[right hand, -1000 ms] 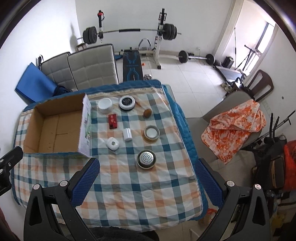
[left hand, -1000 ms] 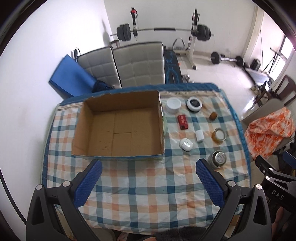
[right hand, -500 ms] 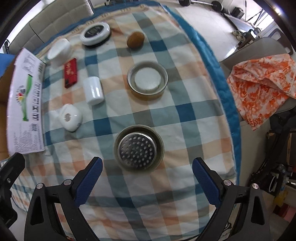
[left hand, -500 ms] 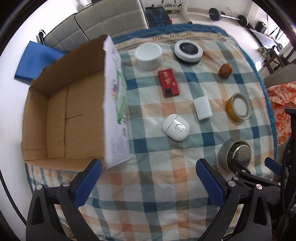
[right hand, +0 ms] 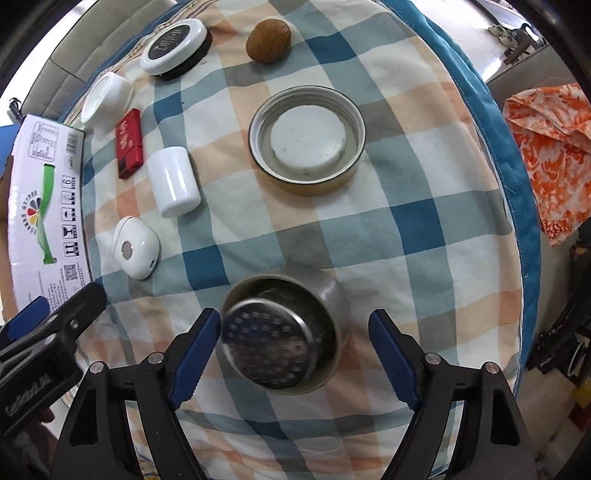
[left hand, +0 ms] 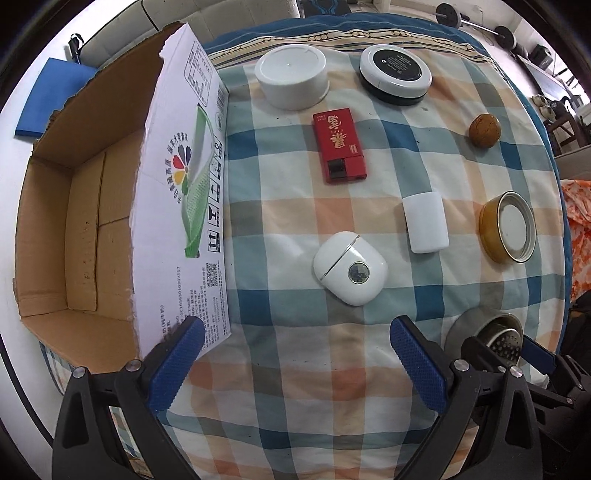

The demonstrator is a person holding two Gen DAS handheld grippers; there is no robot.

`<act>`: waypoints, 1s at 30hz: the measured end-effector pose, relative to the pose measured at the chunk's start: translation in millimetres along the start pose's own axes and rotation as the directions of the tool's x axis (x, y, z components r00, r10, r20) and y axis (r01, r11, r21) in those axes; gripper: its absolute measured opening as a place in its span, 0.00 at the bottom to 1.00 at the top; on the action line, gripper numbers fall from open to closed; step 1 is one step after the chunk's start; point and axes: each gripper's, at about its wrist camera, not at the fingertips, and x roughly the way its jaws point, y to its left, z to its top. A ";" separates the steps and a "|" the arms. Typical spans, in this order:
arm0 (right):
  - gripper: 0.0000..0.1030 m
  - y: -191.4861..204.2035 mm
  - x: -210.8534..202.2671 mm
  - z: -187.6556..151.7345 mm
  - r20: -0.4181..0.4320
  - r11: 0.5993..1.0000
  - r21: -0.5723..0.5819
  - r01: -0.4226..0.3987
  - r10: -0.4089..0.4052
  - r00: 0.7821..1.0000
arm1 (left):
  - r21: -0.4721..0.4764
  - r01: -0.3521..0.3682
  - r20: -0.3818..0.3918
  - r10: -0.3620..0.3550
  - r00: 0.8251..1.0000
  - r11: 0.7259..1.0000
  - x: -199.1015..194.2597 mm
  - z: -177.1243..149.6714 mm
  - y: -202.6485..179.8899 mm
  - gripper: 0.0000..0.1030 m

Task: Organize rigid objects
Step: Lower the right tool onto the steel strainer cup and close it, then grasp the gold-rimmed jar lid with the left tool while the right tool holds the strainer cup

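Right tool spread wide, blue pads on both sides of steel strainer cup, left pad very near its rim, right pad apart from it, nothing pinched; left tool also spread, holding nothing, above bare checked cloth of tabletop.

Strainer cup round, shiny metal, with perforated disc inside, a little blurred in right view; seen in left view at lower right, partly hidden behind right tool.

Beyond cup, gold tin lid lying upside down with white disc inside; further, brown nut; to left, white capsule case lying on side, white earbud case with small round window, red flat box, white round jar, black-and-white round compact; all apart from each other on cloth.

Open cardboard box at left side of tabletop, printed white side turned to objects, just beside left pad of left tool; earbud case just ahead of left tool, between lines of its two fingers; orange patterned cloth off tabletop at right.

Nothing standing between right tool and strainer cup.
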 end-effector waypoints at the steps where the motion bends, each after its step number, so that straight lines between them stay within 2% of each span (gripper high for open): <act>1: 0.82 1.3 2.9 0.4 -0.004 1.000 -0.010 0.009 -0.009 1.000 | 0.000 0.000 -0.007 0.000 1.000 1.000 2.7 -0.1 0.1 0.99; 5: 0.79 1.9 26.8 3.3 -0.047 1.000 -0.004 0.018 -0.018 0.999 | 0.015 -0.016 -0.030 0.016 0.999 1.000 11.9 -2.8 -4.9 0.99; 8: 0.75 -1.4 30.4 4.2 -0.033 1.000 -0.001 0.012 -0.012 0.999 | 0.029 -0.024 -0.024 0.024 0.999 0.999 14.6 -5.0 -7.1 0.99; 12: 0.74 -13.7 25.0 -3.1 -0.036 0.999 0.009 0.036 -0.036 0.999 | 0.046 0.004 -0.005 -0.004 1.000 0.999 4.0 0.5 -22.3 0.99; 17: 0.73 -43.3 6.3 18.7 0.003 0.995 0.032 0.093 -0.093 0.996 | 0.079 0.094 -0.014 -0.093 0.996 0.992 -5.3 23.4 -52.5 0.99; 20: 0.73 -66.2 -4.0 32.9 0.016 0.992 0.073 0.099 -0.100 0.995 | 0.116 0.167 -0.060 -0.161 0.985 0.979 -1.5 43.9 -79.9 0.99; 23: 0.73 -93.5 -13.9 41.8 0.020 0.990 0.113 0.087 -0.090 0.996 | 0.162 0.214 -0.107 -0.198 0.974 0.963 5.0 61.9 -112.2 0.99; 27: 0.73 -113.9 -7.8 48.4 0.017 0.985 0.151 0.078 -0.081 0.997 | 0.241 0.229 -0.155 -0.195 0.968 0.943 14.7 77.2 -155.8 0.99; 30: 0.73 -132.3 -8.7 51.9 0.009 0.985 0.163 0.063 -0.066 0.998 | 0.273 0.259 -0.216 -0.203 0.955 0.926 30.4 82.7 -178.5 0.99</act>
